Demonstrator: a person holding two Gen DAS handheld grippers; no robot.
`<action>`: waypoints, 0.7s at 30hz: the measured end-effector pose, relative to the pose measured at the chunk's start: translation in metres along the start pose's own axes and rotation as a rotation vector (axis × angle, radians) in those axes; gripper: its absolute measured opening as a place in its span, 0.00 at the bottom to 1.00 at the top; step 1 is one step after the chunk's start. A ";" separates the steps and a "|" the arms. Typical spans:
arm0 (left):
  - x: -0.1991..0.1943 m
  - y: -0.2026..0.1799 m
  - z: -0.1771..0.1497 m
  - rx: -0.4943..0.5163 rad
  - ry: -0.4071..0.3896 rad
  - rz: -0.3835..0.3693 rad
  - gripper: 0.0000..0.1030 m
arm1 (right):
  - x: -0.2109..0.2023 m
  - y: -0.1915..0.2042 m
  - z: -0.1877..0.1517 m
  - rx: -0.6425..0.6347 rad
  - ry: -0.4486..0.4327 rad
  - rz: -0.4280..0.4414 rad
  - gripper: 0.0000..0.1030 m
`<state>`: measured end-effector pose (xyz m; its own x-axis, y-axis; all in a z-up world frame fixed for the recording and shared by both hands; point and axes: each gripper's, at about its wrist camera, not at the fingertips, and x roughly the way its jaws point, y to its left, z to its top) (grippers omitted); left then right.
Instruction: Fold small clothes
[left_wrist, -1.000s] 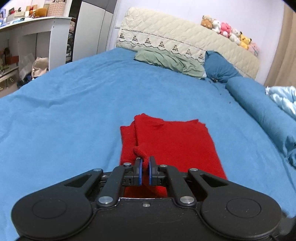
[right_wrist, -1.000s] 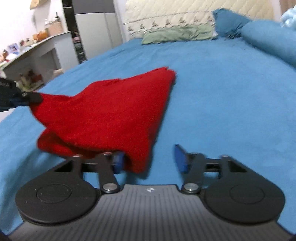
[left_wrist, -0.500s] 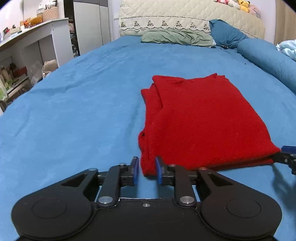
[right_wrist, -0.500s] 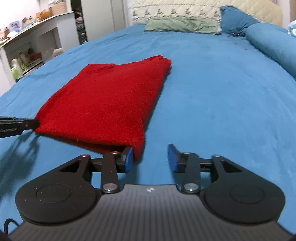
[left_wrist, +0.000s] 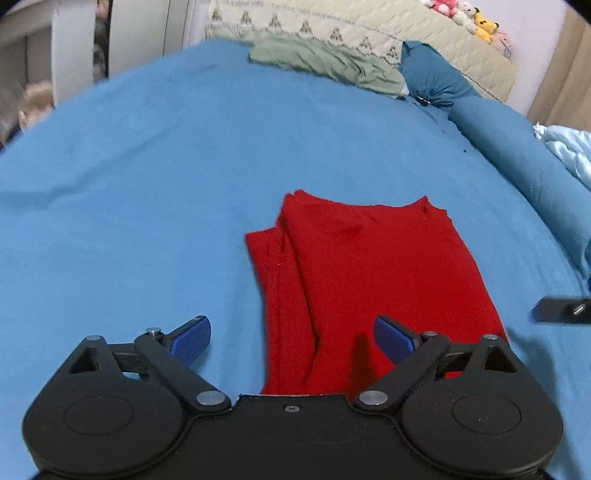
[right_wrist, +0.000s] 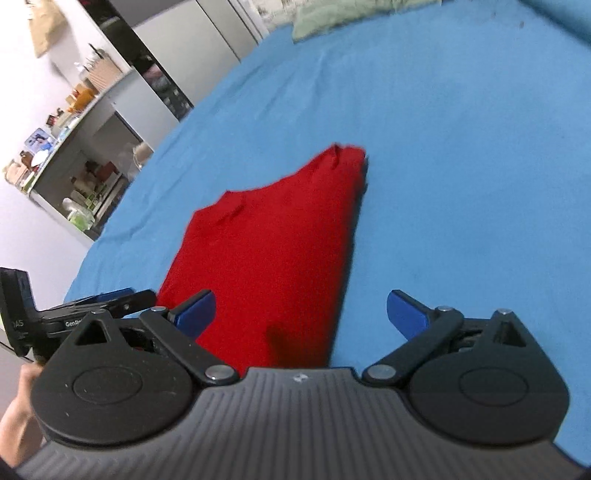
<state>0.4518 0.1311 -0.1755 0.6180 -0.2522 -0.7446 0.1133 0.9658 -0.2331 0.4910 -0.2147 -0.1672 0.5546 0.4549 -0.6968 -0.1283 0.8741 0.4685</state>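
The garment (left_wrist: 373, 280) lies flat on the bed (left_wrist: 147, 192), folded, with narrower layers showing along its left edge. The left gripper (left_wrist: 291, 338) sits over the garment's near left corner, one finger left of the garment and one above it. The right gripper (right_wrist: 301, 312) sits over the garment's near right corner. Behind the garment, at the far end of the bed, lie pillows (left_wrist: 325, 66) against the headboard (left_wrist: 369, 29). Left of the bed stand shelves (right_wrist: 85, 162).
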 end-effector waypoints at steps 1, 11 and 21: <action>0.009 0.003 0.002 -0.017 0.016 -0.021 0.90 | 0.013 -0.001 0.002 0.006 0.021 -0.005 1.00; 0.021 -0.004 0.009 -0.059 0.052 -0.119 0.28 | 0.056 0.002 -0.011 0.003 0.030 0.042 0.43; -0.092 -0.089 -0.030 0.009 -0.068 -0.189 0.25 | -0.083 0.021 -0.032 -0.107 -0.076 0.032 0.37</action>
<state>0.3611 0.0663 -0.1048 0.6359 -0.4251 -0.6441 0.2389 0.9021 -0.3594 0.4161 -0.2292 -0.1166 0.6089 0.4719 -0.6376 -0.2313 0.8745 0.4264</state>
